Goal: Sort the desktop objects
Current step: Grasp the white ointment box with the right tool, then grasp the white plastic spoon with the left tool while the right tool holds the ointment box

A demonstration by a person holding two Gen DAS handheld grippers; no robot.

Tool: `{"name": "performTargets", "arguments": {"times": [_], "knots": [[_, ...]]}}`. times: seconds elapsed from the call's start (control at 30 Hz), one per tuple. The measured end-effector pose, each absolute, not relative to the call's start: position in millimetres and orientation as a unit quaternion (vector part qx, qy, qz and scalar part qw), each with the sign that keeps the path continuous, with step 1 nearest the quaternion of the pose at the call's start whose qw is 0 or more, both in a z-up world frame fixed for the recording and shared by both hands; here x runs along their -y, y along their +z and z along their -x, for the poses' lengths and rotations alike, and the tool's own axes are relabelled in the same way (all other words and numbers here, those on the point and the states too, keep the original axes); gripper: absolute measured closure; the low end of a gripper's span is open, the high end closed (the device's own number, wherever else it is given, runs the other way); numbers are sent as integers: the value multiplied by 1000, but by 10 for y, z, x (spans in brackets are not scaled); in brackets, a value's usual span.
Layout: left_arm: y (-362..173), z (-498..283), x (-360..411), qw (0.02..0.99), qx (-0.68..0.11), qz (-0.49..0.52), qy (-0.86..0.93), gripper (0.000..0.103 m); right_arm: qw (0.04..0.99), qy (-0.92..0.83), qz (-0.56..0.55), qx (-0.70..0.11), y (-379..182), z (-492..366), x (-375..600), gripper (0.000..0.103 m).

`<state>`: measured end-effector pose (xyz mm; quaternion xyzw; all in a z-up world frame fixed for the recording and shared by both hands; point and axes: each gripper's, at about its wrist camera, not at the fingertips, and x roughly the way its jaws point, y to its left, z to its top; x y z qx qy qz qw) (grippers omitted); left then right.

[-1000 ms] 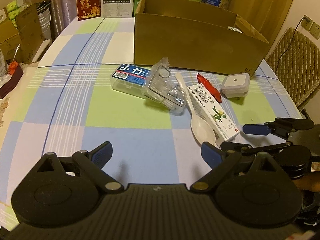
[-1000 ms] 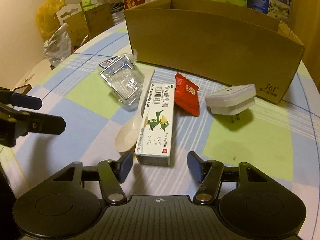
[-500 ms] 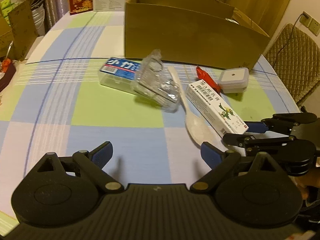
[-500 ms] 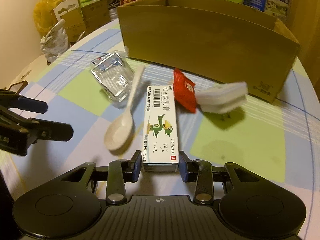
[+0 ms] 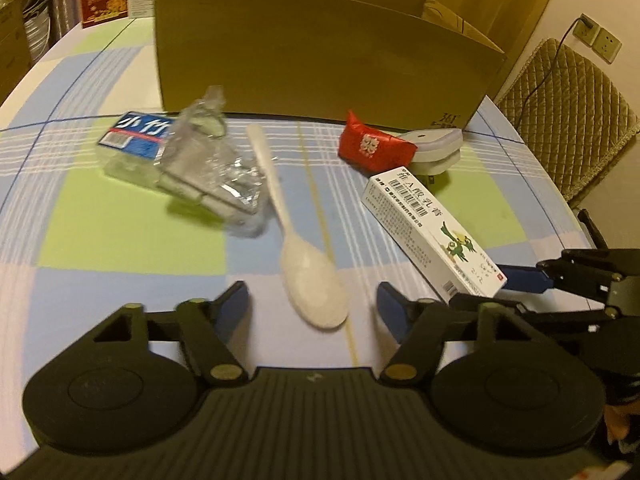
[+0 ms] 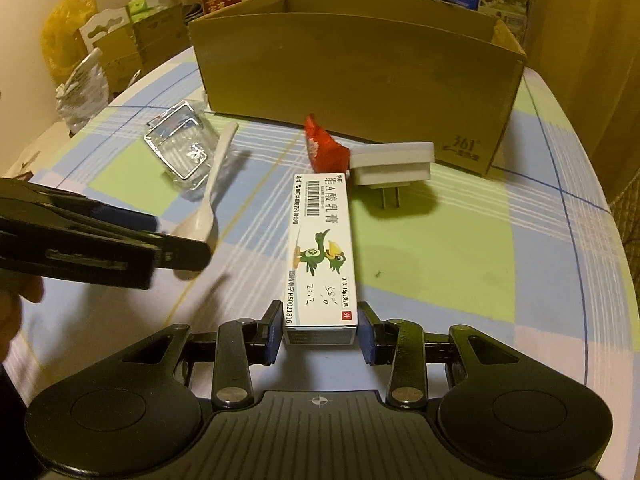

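- My right gripper [image 6: 319,330] clamps the near end of the ointment box [image 6: 321,248], at 6 o'clock of the cardboard box [image 6: 356,80].
- My left gripper [image 5: 312,306] is closing around the spoon [image 5: 300,240] bowl; contact unclear, blurred.
- Lift level, avoid the red packet [image 6: 324,148].

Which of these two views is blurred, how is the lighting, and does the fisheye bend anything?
Left wrist view: motion blur smears the white spoon and crumpled clear plastic pack; warm dim light. Right wrist view: ointment box print reads sharp, only the left gripper is smeared; the plug adapter casts a soft shadow. Both: the cardboard box and table edges bow.
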<state>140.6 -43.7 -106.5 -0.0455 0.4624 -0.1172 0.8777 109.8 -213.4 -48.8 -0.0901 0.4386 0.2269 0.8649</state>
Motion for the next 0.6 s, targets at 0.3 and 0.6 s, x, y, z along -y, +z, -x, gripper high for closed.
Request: {"name": "performTargets", "arguments": {"times": [0.3, 0.6], "knots": [[-1120, -1372, 579, 879, -461, -17, -121, 77, 867, 223, 78, -438, -485, -1069, 2142, 68], [-1108, -1079, 449, 874, -465, -59, -124, 81, 871, 220, 75, -432, -487, -912, 2093, 68]]}}
